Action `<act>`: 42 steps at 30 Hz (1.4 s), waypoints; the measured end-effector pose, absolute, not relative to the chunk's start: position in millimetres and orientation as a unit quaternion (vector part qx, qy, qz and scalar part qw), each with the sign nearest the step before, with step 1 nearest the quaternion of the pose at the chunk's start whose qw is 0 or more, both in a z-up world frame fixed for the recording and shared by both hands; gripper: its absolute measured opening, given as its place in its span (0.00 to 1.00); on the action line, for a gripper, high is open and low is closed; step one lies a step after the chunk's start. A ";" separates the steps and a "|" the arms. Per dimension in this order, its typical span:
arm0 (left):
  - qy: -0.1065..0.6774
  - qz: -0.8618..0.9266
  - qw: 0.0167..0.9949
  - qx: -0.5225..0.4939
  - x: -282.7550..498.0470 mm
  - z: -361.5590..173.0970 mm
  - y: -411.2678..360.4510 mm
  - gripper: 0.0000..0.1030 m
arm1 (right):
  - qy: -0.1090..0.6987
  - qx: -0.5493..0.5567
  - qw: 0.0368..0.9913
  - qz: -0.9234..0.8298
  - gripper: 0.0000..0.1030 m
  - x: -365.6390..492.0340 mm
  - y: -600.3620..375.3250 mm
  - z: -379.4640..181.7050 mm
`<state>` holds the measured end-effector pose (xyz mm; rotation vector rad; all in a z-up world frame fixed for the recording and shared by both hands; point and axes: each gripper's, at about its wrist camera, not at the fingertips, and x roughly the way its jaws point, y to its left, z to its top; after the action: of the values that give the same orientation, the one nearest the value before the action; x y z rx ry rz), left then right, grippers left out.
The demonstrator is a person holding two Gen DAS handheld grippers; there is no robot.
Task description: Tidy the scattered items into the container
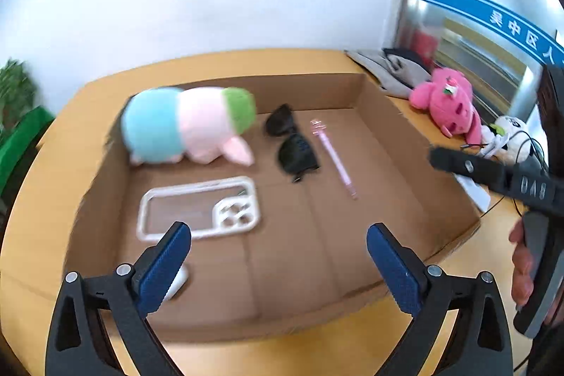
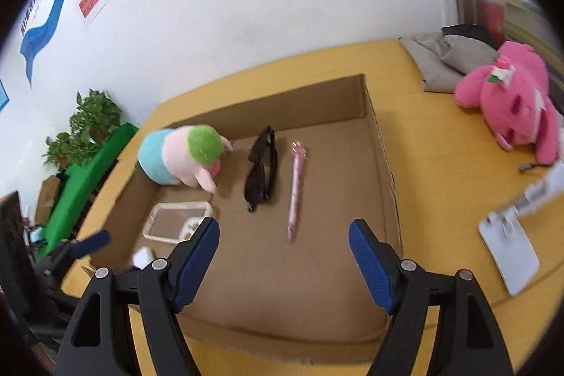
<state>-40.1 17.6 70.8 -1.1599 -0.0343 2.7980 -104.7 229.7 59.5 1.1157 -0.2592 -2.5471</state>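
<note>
On the yellow tabletop (image 2: 423, 115) sits a shallow cardboard box (image 2: 382, 164), open at the top. Inside it, toward the far left corner, lies a plush toy (image 1: 187, 125) in blue, pale pink and green. Just to its right lie black sunglasses (image 1: 292, 143), and beside those a pink pen (image 1: 335, 157), apart from the glasses. Nearer, on the box floor, a clear phone case (image 1: 199, 208) lies flat, and a small white object (image 2: 143, 257) shows near the box's near left corner, partly hidden behind a finger.

The left gripper (image 1: 278, 251) hangs over the near part of the box, its blue-padded jaws spread wide with nothing between them. The right gripper (image 2: 283, 251) hovers likewise, jaws apart and empty.

Outside the box on the right, a pink plush (image 2: 511, 108) lies on the table, well apart from it, with folded grey cloth (image 2: 444, 62) behind and a white stand (image 2: 511, 245) nearer.
</note>
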 end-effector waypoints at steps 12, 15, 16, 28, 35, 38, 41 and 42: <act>-0.011 0.934 -0.029 -0.356 -28.6 14.7 -31.2 0.99 | 0.013 0.345 0.139 -0.928 0.74 -41.0 169.1 3.2; -0.014 0.944 -0.030 -0.329 -23.4 5.0 -32.0 0.99 | 0.017 0.323 0.122 -0.938 0.77 -38.6 164.0 -0.2; -0.006 0.949 -0.032 -0.312 -20.2 5.2 -30.6 0.99 | 0.020 0.315 0.115 -0.942 0.78 -38.5 162.0 -1.0; -0.002 0.970 -0.035 -0.241 -8.4 1.2 -26.1 1.00 | 0.025 0.248 0.099 -0.963 0.81 -23.8 162.1 -6.9; -0.005 0.969 -0.035 -0.244 -8.5 1.3 -24.2 1.00 | 0.025 0.249 0.097 -0.963 0.82 -24.7 162.5 -6.0; -0.005 0.969 -0.035 -0.244 -8.3 1.5 -24.0 1.00 | 0.024 0.249 0.095 -0.964 0.83 -25.1 162.7 -5.9; -0.006 0.969 -0.035 -0.244 -8.2 1.3 -24.0 1.00 | 0.024 0.249 0.095 -0.964 0.83 -25.3 162.8 -5.8; -0.006 0.969 -0.035 -0.244 -8.2 1.3 -24.0 1.00 | 0.024 0.249 0.095 -0.964 0.83 -25.1 162.7 -5.9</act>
<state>-8.2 -24.0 1.3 -0.7832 -0.0182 3.1148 -25.1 162.7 -5.9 0.7372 0.0725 -2.8576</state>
